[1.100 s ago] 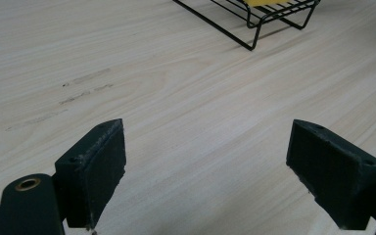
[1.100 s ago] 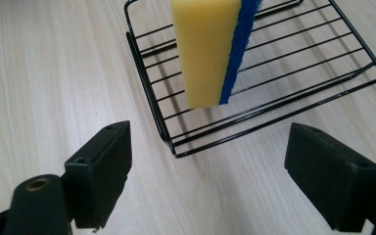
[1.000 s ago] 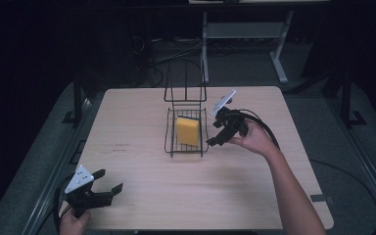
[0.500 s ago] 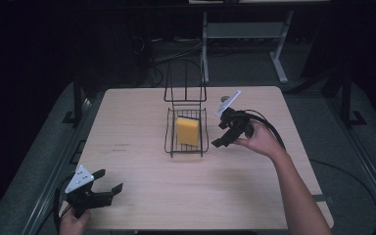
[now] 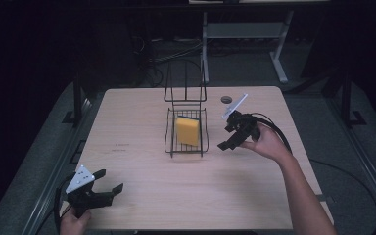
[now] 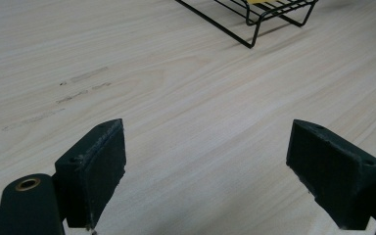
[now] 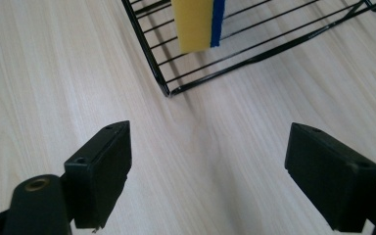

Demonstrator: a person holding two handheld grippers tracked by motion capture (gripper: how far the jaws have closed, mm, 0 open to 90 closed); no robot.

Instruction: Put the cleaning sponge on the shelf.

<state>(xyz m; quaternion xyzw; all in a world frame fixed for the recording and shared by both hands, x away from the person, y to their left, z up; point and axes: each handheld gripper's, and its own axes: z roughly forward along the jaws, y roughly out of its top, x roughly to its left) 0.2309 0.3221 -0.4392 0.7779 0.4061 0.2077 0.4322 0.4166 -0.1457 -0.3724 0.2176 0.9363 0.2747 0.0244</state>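
Now my right gripper [image 5: 231,132] at 3 o'clock of the wire basket [image 5: 169,132], jaws spread wide and empty, yellow sponge [image 5: 188,130] with its blue edge standing inside that basket, mid-table, my left gripper [image 5: 105,183] wide and empty at the table's [image 5: 142,112] 7 o'clock corner, well apart.

Black fingers [image 6: 95,171] spread wide over bare wooden table [image 6: 186,112], wire basket [image 6: 254,19] beyond.
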